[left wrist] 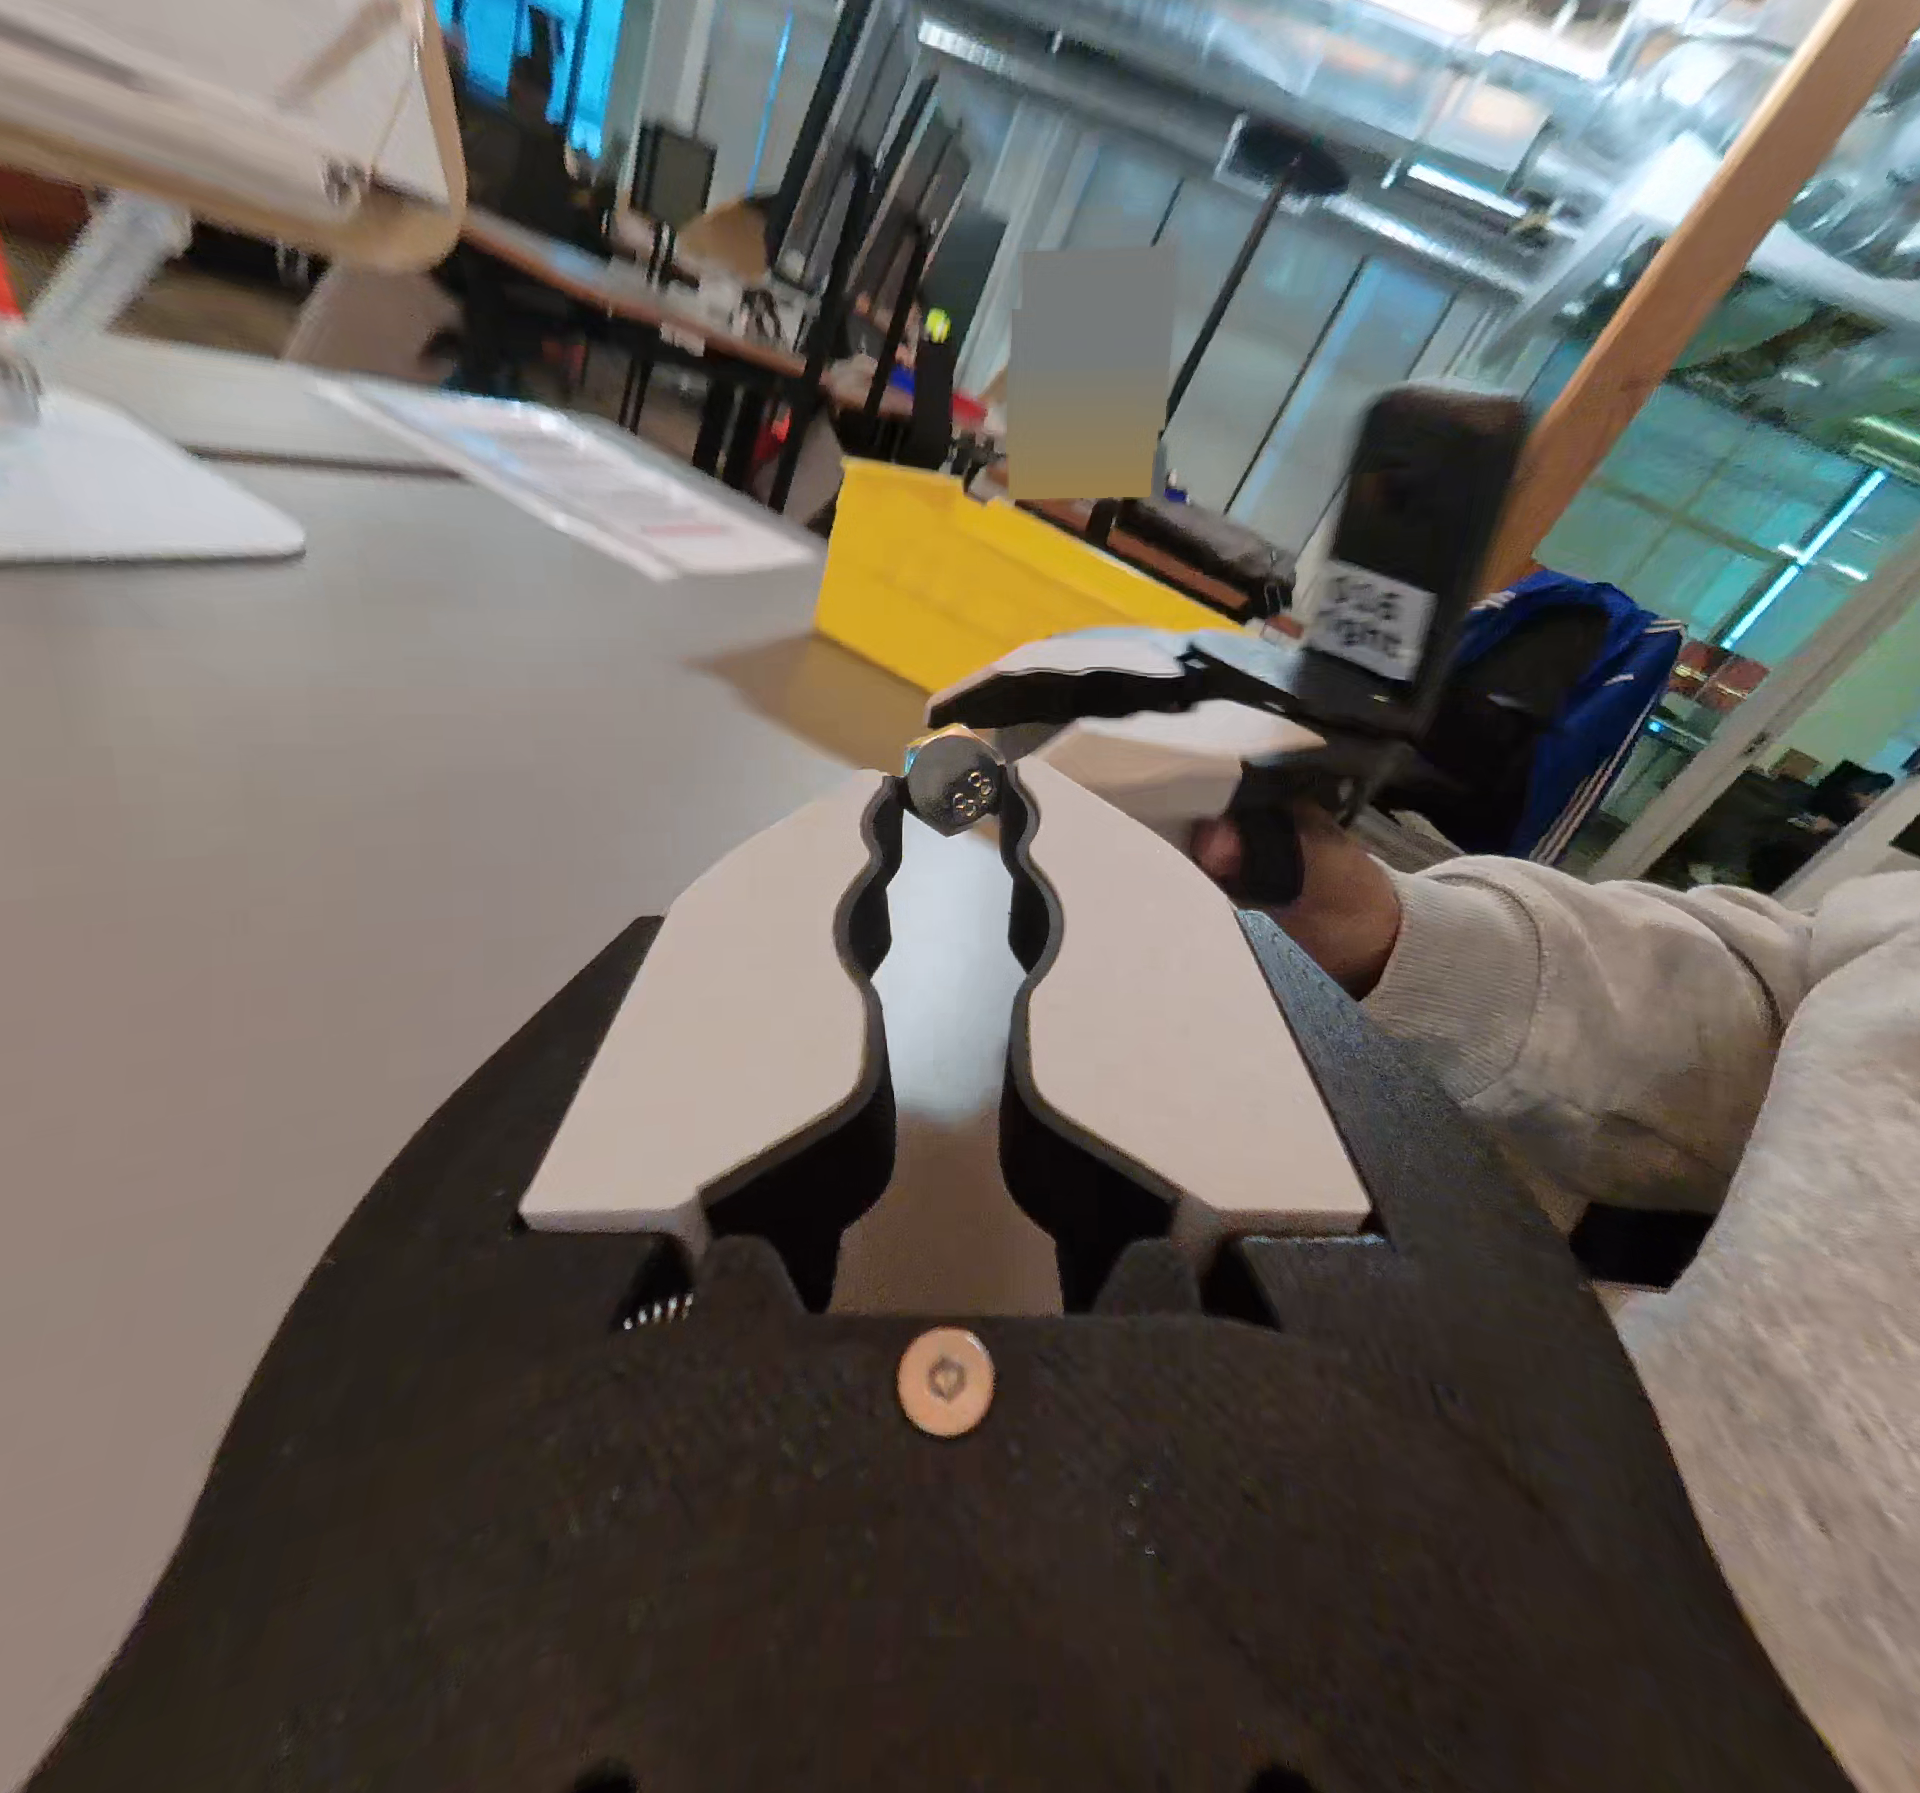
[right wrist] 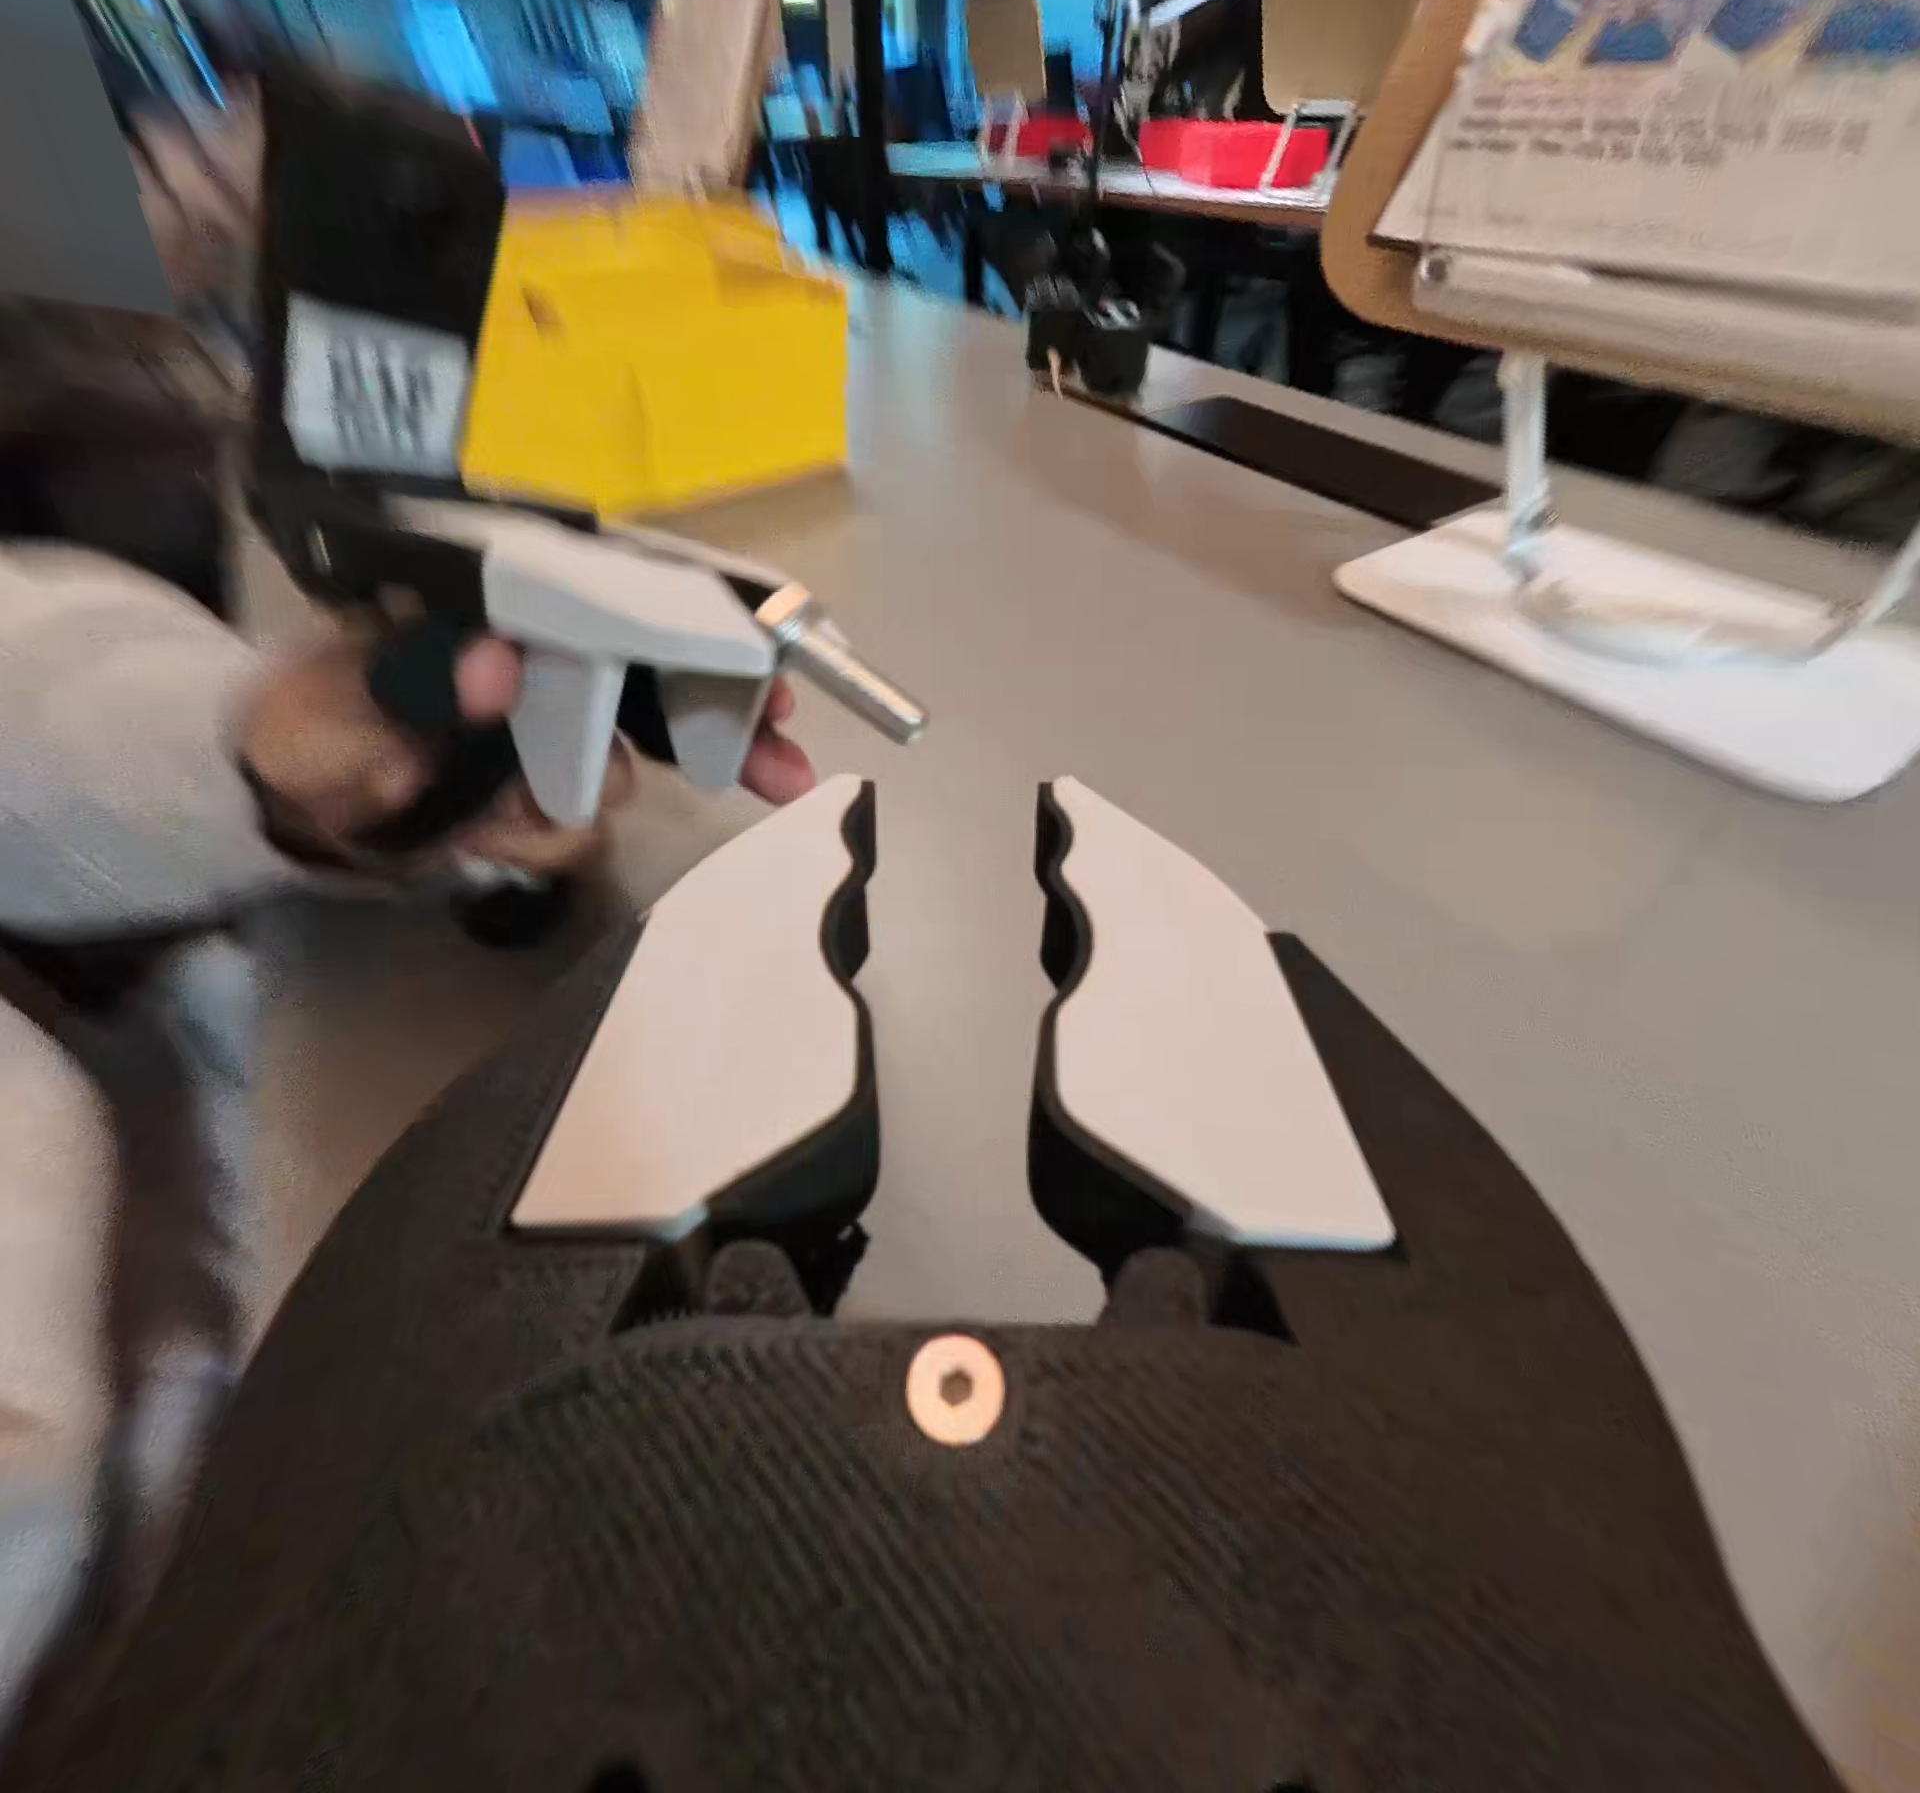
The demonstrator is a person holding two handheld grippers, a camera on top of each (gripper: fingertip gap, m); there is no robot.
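My left gripper (left wrist: 951, 779) is shut on the hex head of a silver bolt (left wrist: 954, 798), held at the fingertips above the grey table (left wrist: 364, 808). In the right wrist view the left gripper (right wrist: 767, 640) is at the left, in a person's hand, and the bolt (right wrist: 847, 671) sticks out of it with its shank pointing right and downward. My right gripper (right wrist: 956, 798) is open and empty, its tips just below and right of the bolt's end. In the left wrist view its fingers (left wrist: 1070, 668) lie just beyond the bolt head.
A yellow bin (left wrist: 966, 580) stands on the table behind the grippers; it also shows in the right wrist view (right wrist: 665, 361). A document stand with a white base (right wrist: 1662, 663) is at the right, seen at the left in the other view (left wrist: 104, 486). A printed sheet (left wrist: 582, 486) lies flat. The grippers' ends are close to 4 centimeters from one another. From the right gripper's tips to the white base (right wrist: 1662, 663) is close to 35 centimeters.
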